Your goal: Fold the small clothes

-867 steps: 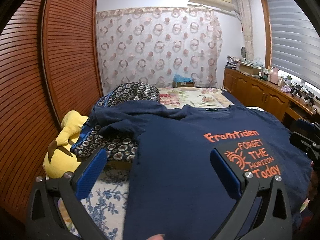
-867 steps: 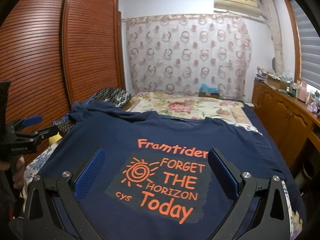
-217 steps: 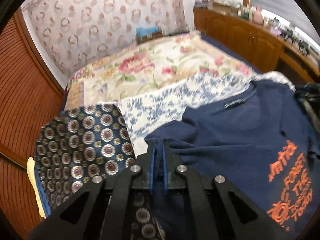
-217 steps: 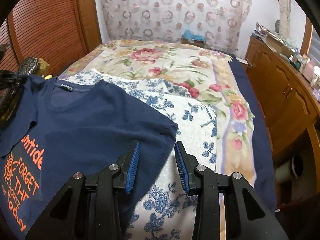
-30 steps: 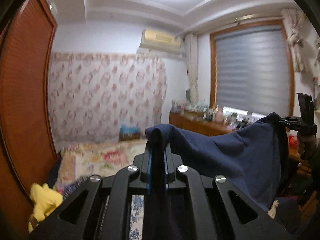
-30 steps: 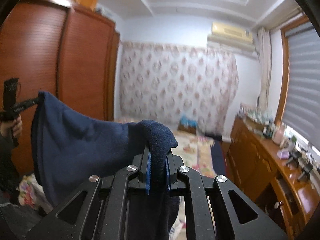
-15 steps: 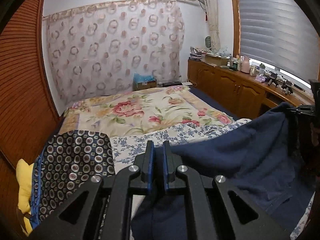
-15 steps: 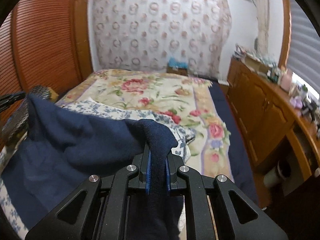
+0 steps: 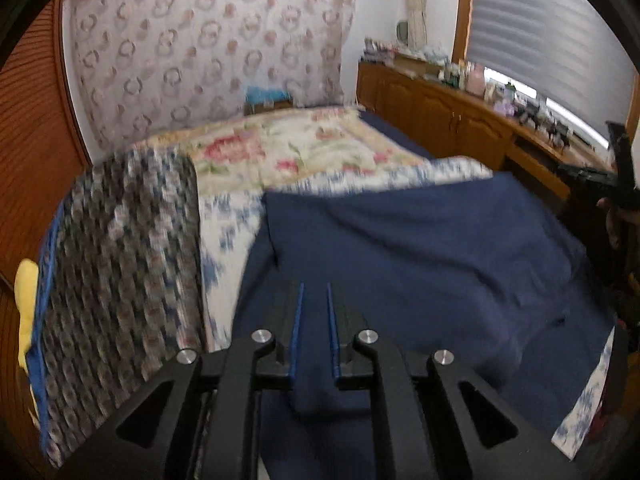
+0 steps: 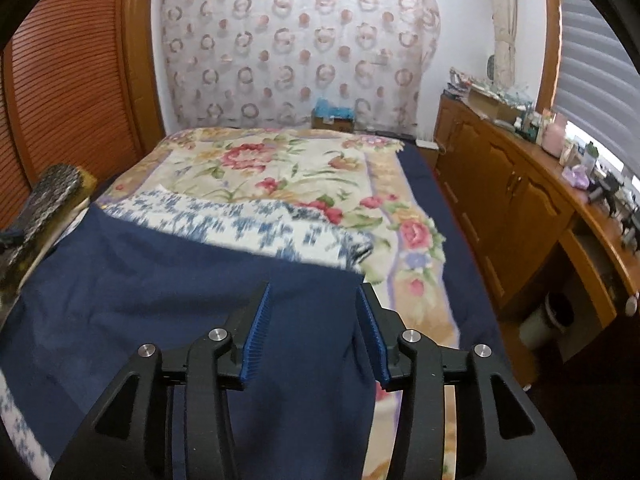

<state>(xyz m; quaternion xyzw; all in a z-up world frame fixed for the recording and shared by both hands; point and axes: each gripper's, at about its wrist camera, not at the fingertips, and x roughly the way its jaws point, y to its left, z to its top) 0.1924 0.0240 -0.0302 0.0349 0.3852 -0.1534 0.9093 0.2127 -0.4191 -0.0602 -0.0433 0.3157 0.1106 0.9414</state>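
There is one garment here, a navy T-shirt (image 9: 420, 248), spread plain side up across the near end of the bed (image 10: 288, 168), and I hold one tool in each hand. Under the shirt lies one blue-and-white floral cloth (image 10: 248, 224), and one dark patterned cushion (image 9: 120, 264) sits at the shirt's left edge with something yellow (image 9: 25, 312) showing beyond it.

The left wrist view is smeared by motion, so the cushion's pattern and the shirt's folds are hard to read. No print shows on the shirt in either view. Its near edge drops out of sight beneath both tools.

My left tool (image 9: 314, 312) is open only a narrow gap, with a hump of navy cloth lying between the blue pads; I cannot tell whether the pads touch it. My right tool (image 10: 316, 320) stands moderately open over the shirt's right corner, cloth lying loose between its fingers, not pinched. My other tool (image 9: 616, 176) appears dark and blurred at the far right of the left view.
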